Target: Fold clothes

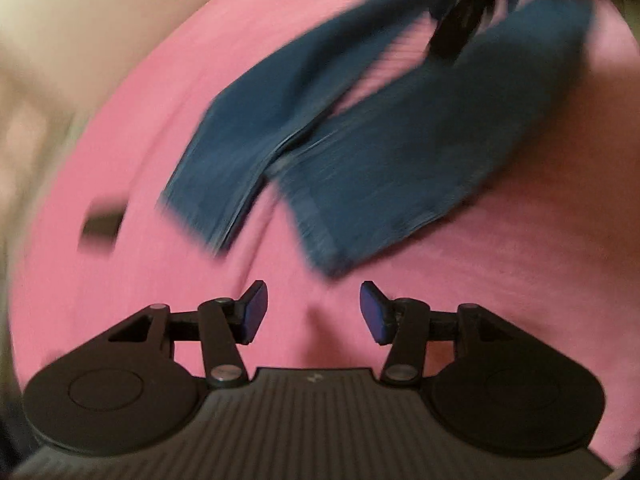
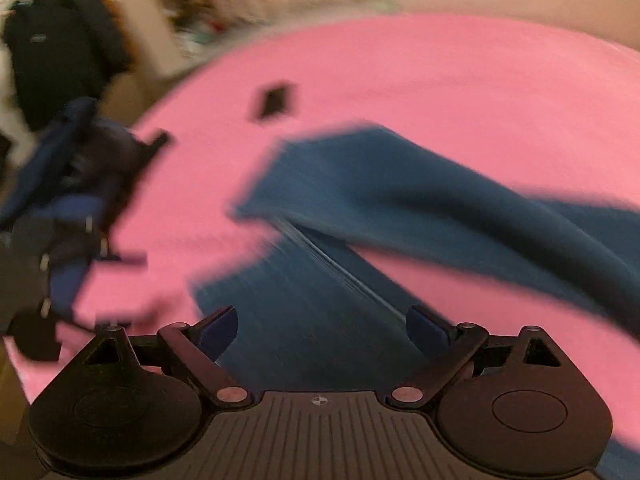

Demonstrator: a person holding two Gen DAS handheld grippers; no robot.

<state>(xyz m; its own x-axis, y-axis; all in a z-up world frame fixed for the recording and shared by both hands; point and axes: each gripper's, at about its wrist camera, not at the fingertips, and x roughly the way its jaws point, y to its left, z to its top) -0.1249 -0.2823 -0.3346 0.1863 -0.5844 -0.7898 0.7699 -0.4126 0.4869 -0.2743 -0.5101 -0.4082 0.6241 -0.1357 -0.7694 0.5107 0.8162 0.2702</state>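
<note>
A pair of blue jeans [image 1: 360, 152] lies on a pink sheet [image 1: 140, 280], its two legs spread in a V with the cuffs toward me. My left gripper [image 1: 314, 312] is open and empty, just short of the nearer cuff. The right gripper shows blurred at the jeans' far end in the left wrist view [image 1: 460, 28]. In the right wrist view the jeans [image 2: 400, 200] fill the middle and right, and my right gripper [image 2: 322, 332] is open over one leg, holding nothing. Both views are motion-blurred.
A small black object [image 1: 102, 226] lies on the pink sheet left of the jeans; it also shows in the right wrist view [image 2: 274, 100]. The left gripper and the person's hand [image 2: 68, 208] appear at the left. Dark clothing [image 2: 60, 48] hangs behind.
</note>
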